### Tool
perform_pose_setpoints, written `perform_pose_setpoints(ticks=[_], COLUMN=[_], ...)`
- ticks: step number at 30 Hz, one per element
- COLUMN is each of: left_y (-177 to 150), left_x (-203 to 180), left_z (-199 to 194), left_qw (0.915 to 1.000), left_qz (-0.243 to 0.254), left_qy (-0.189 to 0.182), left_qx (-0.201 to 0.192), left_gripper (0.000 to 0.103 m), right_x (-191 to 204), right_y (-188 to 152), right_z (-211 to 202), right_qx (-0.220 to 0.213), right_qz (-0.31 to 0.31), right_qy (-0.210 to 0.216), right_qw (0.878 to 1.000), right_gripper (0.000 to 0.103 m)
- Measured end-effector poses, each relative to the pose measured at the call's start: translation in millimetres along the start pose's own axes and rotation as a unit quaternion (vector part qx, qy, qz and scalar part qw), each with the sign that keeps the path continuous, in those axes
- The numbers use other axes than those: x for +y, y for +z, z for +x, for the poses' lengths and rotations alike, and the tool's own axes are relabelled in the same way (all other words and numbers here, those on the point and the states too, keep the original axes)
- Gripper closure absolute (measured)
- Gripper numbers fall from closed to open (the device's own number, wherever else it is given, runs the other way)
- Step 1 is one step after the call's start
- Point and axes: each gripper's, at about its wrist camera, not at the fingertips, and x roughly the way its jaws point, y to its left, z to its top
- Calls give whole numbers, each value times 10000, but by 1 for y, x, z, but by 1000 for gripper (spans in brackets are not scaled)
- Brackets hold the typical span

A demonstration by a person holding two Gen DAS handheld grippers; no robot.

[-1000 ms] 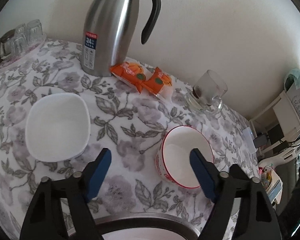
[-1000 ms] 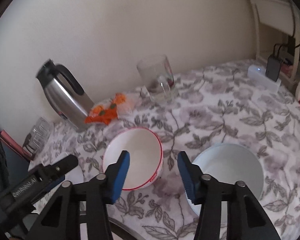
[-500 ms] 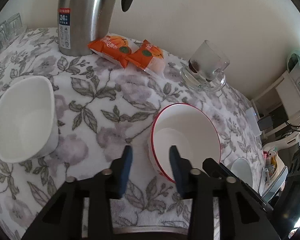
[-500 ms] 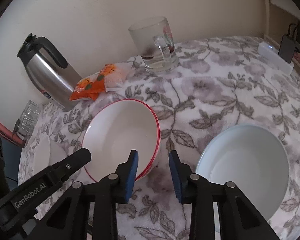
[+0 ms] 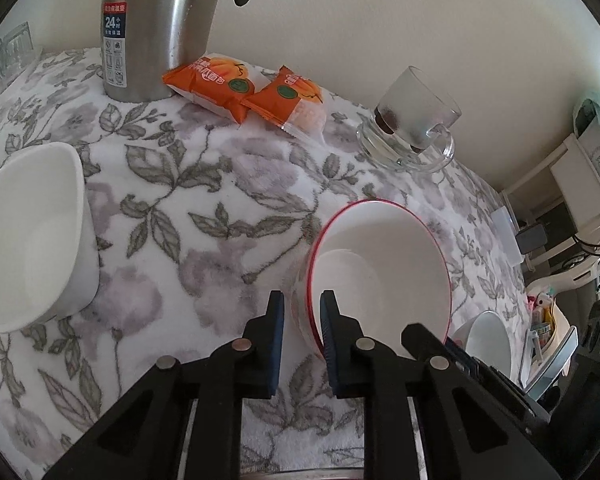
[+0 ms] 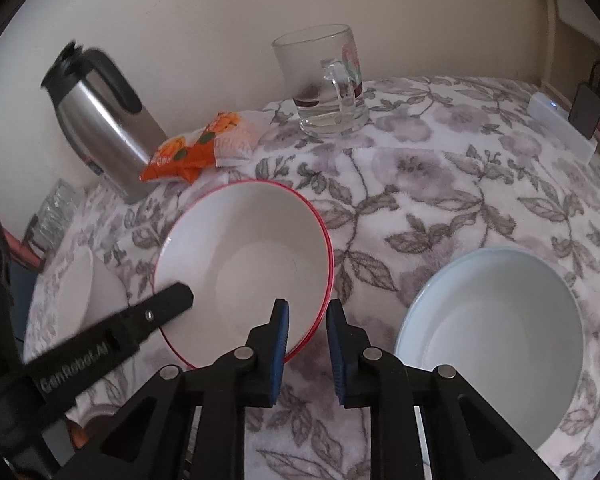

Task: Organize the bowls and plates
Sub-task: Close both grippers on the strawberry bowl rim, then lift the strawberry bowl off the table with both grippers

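Note:
A red-rimmed white bowl (image 5: 380, 272) sits on the flowered tablecloth; it also shows in the right wrist view (image 6: 244, 264). My left gripper (image 5: 302, 320) straddles its near-left rim, one finger inside, one outside, jaws narrowed. My right gripper (image 6: 306, 328) straddles its near-right rim the same way. A square white bowl (image 5: 32, 236) stands at the left. A pale blue-white bowl (image 6: 496, 328) stands at the right, also seen small in the left wrist view (image 5: 490, 340).
A steel thermos (image 5: 156, 28), two orange snack packets (image 5: 244, 88) and a glass mug (image 5: 412, 120) stand along the back by the wall. A white strip and a charger (image 6: 568, 124) lie at the table's right edge. Glasses (image 6: 56, 212) stand far left.
Both grippers have moved forward and down to the red-rimmed bowl and narrowed their jaws around its rim. The bowl has not visibly moved.

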Motion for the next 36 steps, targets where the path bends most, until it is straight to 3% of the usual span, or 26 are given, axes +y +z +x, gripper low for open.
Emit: perform_pose_setpoints(ticks=[2, 4, 15, 36], left_y=[-1, -1, 1, -2], left_x=[1, 0, -2, -17], left_z=[2, 3, -12, -115], left_qw=[10000, 10000, 9998, 9963], left_qz=[4, 36, 159, 341], left_qy=[-8, -64, 6, -361], left_qx=[5, 12, -126, -705], left_gripper=[85, 92, 93, 93], right_x=[0, 0, 3, 33], right_y=[-2, -2, -2, -7], right_z=[-1, -1, -12, -110], right_qx=[16, 21, -84, -729], right_qz=[-68, -75, -81, -216], right_qy=[-17, 3, 197, 341], right_qw=[10000, 10000, 9997, 9965], right_gripper=[83, 83, 84, 84])
